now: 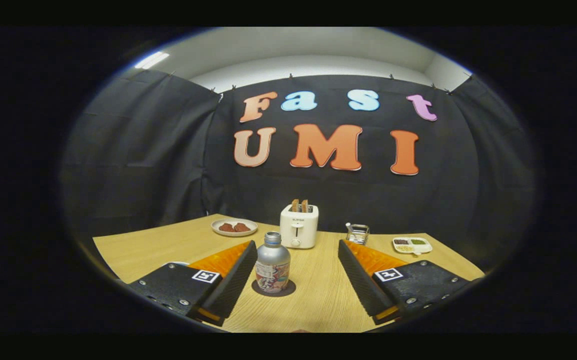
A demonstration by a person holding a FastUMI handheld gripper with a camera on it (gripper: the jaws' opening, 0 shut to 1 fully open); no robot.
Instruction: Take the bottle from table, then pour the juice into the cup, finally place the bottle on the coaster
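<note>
On the far left of the table [318, 300] sits a plate [233, 227] of food. The bottle [272, 263] stands upright on the dark coaster [273, 288], close by the left finger of the gripper [297, 272], whose fingers are spread wide and hold nothing. Farther back are a toaster [299, 226], a glass holder [358, 233] and a small tray [412, 245].

Silver capped bottle [272, 265] upright on dark round coaster [273, 289].

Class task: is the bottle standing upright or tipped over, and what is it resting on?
Upright: the bottle stands cap up on the dark coaster, between the open gripper jaws, nearer the left one, untouched.
</note>
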